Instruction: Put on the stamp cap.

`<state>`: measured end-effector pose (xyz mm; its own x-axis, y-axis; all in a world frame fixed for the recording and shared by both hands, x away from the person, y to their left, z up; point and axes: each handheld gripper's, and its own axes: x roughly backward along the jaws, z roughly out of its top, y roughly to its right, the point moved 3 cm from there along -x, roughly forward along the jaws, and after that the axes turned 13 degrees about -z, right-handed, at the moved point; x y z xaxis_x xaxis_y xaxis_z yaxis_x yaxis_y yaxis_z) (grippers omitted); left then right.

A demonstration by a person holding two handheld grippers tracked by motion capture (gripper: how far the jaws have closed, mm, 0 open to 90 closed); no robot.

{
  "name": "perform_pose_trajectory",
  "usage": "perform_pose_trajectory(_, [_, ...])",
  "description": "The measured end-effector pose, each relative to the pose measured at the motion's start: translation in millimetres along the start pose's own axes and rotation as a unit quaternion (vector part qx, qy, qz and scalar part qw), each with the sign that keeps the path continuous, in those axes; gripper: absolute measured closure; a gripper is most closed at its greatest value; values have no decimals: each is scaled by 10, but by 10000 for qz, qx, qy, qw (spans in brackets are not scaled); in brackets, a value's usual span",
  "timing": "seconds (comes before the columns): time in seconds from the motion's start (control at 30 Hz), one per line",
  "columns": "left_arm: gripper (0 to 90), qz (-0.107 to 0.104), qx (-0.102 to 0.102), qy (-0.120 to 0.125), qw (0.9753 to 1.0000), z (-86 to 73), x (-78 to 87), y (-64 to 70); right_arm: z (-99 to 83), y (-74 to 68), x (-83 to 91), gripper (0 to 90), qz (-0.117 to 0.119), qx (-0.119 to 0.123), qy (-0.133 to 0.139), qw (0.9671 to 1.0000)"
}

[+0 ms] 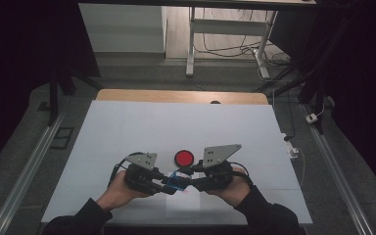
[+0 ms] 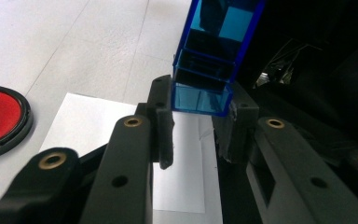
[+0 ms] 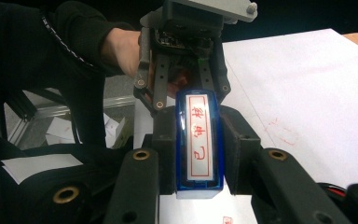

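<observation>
Lay flat on the white rectangular table top (image 1: 127, 127), near its front edge: a round red pad in a black rim (image 1: 184, 157). Sat just behind the gap between the two grippers. Was held off the table, directly in front of that pad, a long blue transparent plastic block (image 1: 177, 180), gripped at its left end by the left black two-jaw gripper (image 1: 162, 182) and at its right end by the right black two-jaw gripper (image 1: 188, 180). Faced each other, tips nearly meeting. Rested under the block, on the table, a white paper sheet (image 2: 98, 126).
</observation>
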<state>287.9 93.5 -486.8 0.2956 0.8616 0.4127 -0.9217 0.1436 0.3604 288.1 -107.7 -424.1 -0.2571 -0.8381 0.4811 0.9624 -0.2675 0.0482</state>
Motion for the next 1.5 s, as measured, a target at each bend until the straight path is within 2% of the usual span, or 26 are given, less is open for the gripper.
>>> perform_pose_trajectory(0.2, [693, -101, -56, -8, 9999, 4, -7, 9, -5, -14, -10, 703, 107, 14, -24, 9999])
perform_pose_trajectory(0.37, [693, -102, -111, 54, 9999, 5, 8, 15, -4, -20, -12, 703, 122, 6, 5, 9999])
perform_pose_trajectory(0.6, [695, -162, -257, 222, 9993, 19, 32, 38, 4, -6, 5, 703, 231, -191, 211, 9993])
perform_pose_trajectory(0.77, [691, -140, -250, 216, 9994, 9, 25, 28, -2, -6, 2, 703, 203, -139, 155, 9996])
perform_pose_trajectory(0.9, [670, -75, -193, 232, 9995, 23, 30, 32, 5, -10, 1, 703, 145, -130, 163, 9997])
perform_pose_trajectory(1.0, [607, -51, -128, 262, 9996, 29, 36, 33, 2, -11, -1, 703, 121, -92, 113, 9998])
perform_pose_trajectory(1.07, [607, -32, -118, 262, 9996, 25, 39, 32, 0, -14, -9, 703, 89, -95, 128, 9998])
perform_pose_trajectory(1.5, [472, 398, 206, 245, 9987, -11, 118, 40, -8, 15, 15, 702, -81, -77, 75, 9999])
